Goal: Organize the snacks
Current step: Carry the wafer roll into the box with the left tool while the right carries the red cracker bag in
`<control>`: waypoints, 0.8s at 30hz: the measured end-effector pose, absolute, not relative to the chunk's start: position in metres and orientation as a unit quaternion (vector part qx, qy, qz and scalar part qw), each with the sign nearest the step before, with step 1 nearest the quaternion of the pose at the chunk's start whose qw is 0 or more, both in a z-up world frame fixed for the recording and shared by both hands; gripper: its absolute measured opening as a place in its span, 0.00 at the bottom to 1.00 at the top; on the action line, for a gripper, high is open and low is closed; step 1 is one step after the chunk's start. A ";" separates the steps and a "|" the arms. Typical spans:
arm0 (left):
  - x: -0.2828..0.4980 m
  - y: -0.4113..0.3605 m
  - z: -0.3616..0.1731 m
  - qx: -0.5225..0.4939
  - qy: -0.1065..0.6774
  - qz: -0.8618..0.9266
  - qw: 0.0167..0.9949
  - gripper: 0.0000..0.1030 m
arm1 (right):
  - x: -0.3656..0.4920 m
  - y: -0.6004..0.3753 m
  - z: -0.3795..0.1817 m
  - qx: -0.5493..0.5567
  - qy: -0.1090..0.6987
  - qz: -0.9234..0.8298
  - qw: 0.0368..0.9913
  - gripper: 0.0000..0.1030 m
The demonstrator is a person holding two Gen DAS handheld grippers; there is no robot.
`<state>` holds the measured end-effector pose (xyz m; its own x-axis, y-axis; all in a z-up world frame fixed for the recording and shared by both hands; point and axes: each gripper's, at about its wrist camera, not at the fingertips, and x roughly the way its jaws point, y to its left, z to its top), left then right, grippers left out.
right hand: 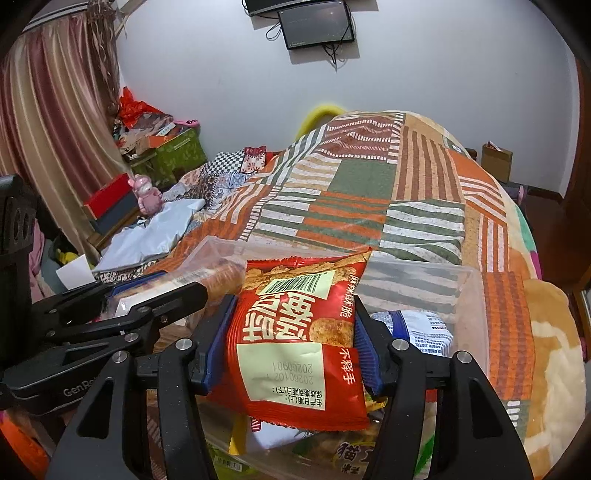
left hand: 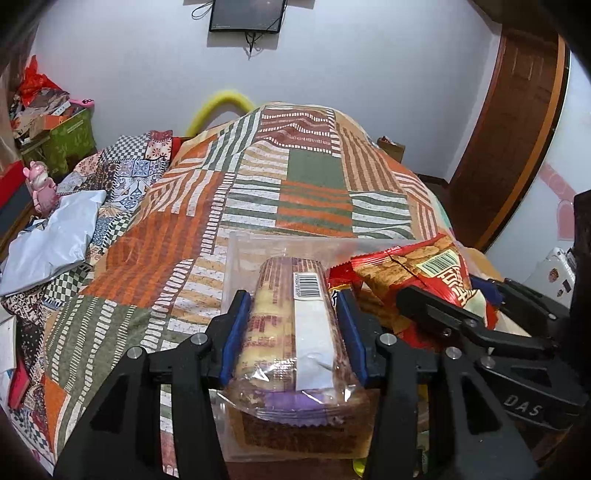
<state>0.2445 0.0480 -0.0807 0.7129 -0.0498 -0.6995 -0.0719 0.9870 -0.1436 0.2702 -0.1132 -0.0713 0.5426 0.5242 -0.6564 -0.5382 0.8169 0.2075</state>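
1. The left gripper [left hand: 291,332] is closed on a clear-wrapped cake roll [left hand: 291,325] — its blue pads [left hand: 236,328] press both sides, the jaws held partly apart by the pack. A white label strip and a barcode are seen on the wrapper; no wording can be read.
2. The right gripper [right hand: 291,343] is clamped on a red crisp packet [right hand: 295,343], held upside down, jaws likewise part-way apart. Large Chinese characters, a barcode and "20260901" over "20260102" can be made out on it.
3. Both packs are held over a clear plastic bin [right hand: 476,295] standing on the patchwork bedspread [right hand: 369,192]. A white-and-blue packet [right hand: 424,328] already lies inside.
4. The step in hand is judged to be the placing of snacks in the bin — next, each pack would need lowering into a free spot before release.
5. "DAS" is read on the right gripper's body in the left view, "GenRo" on the left's in the right view.
6. Farther off, a dark screen [left hand: 247,14] is mounted on the wall.
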 end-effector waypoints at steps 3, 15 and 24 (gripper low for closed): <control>0.242 0.047 -0.081 -0.075 0.380 0.007 0.922 0.47 | 0.270 -0.114 -0.069 -0.011 0.372 0.305 0.877 0.56; 0.209 0.042 -0.057 -0.071 0.358 0.000 0.931 0.58 | 0.242 -0.127 -0.048 -0.033 0.334 0.292 0.896 0.63; 0.164 0.026 -0.040 -0.060 0.332 -0.011 0.941 0.71 | 0.216 -0.149 -0.035 -0.020 0.320 0.283 0.904 0.64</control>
